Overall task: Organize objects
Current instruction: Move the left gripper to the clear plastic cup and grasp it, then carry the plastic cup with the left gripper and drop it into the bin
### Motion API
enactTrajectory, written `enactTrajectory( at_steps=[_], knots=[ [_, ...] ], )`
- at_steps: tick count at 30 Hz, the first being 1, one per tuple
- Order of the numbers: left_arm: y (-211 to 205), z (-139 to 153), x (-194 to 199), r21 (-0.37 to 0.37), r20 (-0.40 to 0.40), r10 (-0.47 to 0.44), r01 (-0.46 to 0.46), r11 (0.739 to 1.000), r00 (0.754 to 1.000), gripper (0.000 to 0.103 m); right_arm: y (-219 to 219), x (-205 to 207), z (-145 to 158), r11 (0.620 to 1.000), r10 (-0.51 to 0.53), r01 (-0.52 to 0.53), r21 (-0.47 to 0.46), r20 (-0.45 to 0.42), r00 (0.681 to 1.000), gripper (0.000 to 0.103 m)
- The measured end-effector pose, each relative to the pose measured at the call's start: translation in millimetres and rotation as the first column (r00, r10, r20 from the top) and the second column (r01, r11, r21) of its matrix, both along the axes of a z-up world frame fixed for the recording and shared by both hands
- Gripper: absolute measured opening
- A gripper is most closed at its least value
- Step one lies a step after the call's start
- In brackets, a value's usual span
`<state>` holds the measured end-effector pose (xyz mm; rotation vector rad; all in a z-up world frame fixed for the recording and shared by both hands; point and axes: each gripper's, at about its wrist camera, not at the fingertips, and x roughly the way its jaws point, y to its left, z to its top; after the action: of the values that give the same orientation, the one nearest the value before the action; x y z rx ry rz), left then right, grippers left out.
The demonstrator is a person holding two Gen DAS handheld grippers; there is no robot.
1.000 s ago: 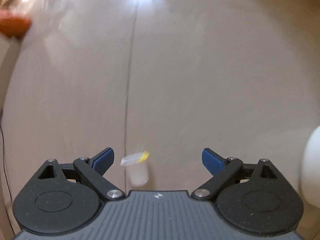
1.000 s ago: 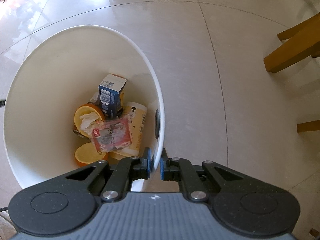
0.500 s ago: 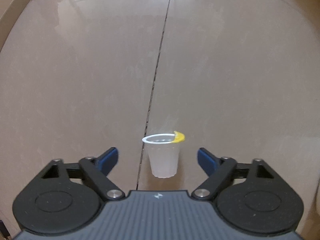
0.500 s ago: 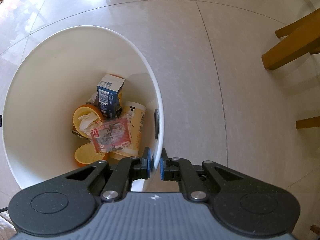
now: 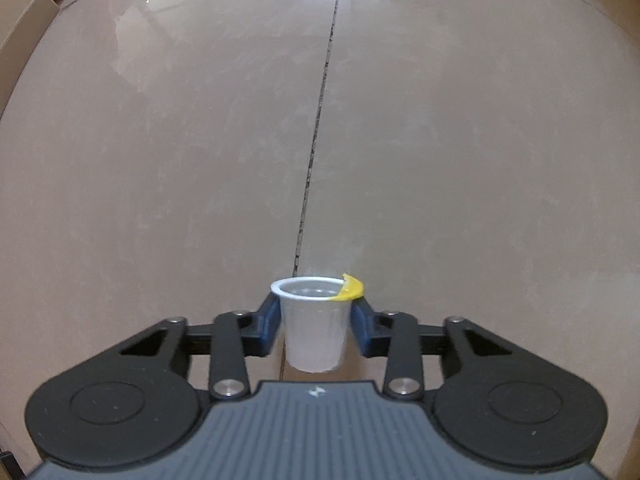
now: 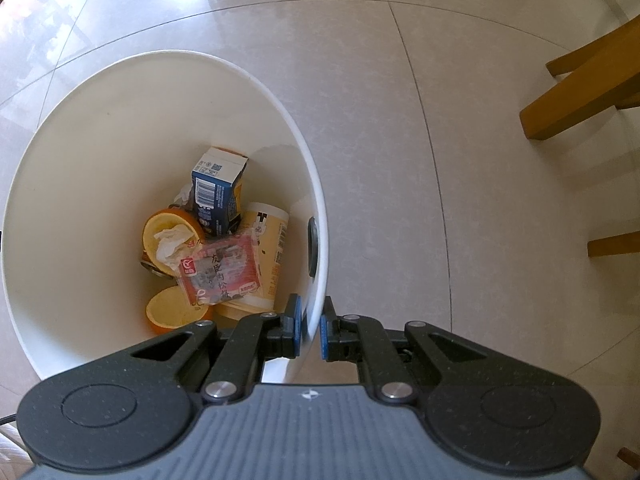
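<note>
In the left wrist view a small translucent white plastic cup (image 5: 314, 328) with a torn yellow foil tab on its rim stands upright on the tiled floor. My left gripper (image 5: 314, 322) has closed its blue pads on the cup's two sides. In the right wrist view my right gripper (image 6: 310, 330) is shut on the near rim of a white waste bin (image 6: 80, 120), one finger inside and one outside. The bin holds a blue carton (image 6: 216, 196), orange peels (image 6: 168, 236), a red snack wrapper (image 6: 222, 272) and a beige cup (image 6: 268, 248).
Beige glossy floor tiles with a dark grout line (image 5: 320, 112) run ahead of the cup. A cardboard box (image 5: 20, 24) stands at the far left. Wooden chair legs (image 6: 580, 96) stand on the floor to the right of the bin.
My left gripper has closed from wide open onto the cup, which stands upright and closer in view. The right gripper and the bin have barely moved.
</note>
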<state>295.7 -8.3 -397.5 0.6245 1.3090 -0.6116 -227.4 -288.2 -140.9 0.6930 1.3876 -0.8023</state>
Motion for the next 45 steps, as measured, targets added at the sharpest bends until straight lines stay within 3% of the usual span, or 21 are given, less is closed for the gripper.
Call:
enactTrajectory(
  at_steps=[8,14,17,27,31,36,42,45],
  knots=[
    [-7.8,30.3,-14.7,0.014,0.019,-0.040,0.040,0.999,0.999,0.035,0.5,0.1,-0.2,1.000,0.003,-0.003,-0.004,-0.003,1.000,0.011],
    [-30.4,75.6,-37.1,0.005,0.026,-0.189,0.189,0.982,0.982,0.035,1.1,0.1,-0.6,1.000,0.006,-0.006,-0.006,-0.005,1.000,0.011],
    [-43.6,107.8,-57.3,-0.009,0.032,-0.284,0.284,0.959,0.958,0.035,1.0,1.0,-1.0,1.000,0.006,-0.006,-0.007,-0.009,1.000,0.011],
    [-75.6,228.5,-149.3,-0.114,0.021,-0.557,0.555,0.824,0.830,0.035,3.6,1.7,-2.2,1.000,0.017,-0.017,-0.024,-0.015,1.000,0.012],
    [-83.7,276.5,-185.0,-0.179,0.004,-0.625,0.615,0.768,0.781,0.035,6.8,3.0,-2.4,0.999,0.025,-0.026,-0.040,-0.020,0.999,0.012],
    [-101.2,328.0,-228.3,-0.249,0.016,-0.709,0.690,0.680,0.705,0.035,6.4,0.1,0.0,0.999,0.015,-0.015,-0.043,-0.006,1.000,0.012],
    [-118.4,358.6,-273.9,-0.309,0.032,-0.780,0.748,0.587,0.625,0.035,6.2,-3.5,4.6,0.999,0.000,0.000,-0.052,0.014,1.000,0.011],
    [-116.4,355.9,-299.2,-0.313,0.034,-0.806,0.773,0.552,0.590,0.035,5.8,-5.8,6.0,0.999,-0.005,0.006,-0.052,0.024,1.000,0.011]
  ],
)
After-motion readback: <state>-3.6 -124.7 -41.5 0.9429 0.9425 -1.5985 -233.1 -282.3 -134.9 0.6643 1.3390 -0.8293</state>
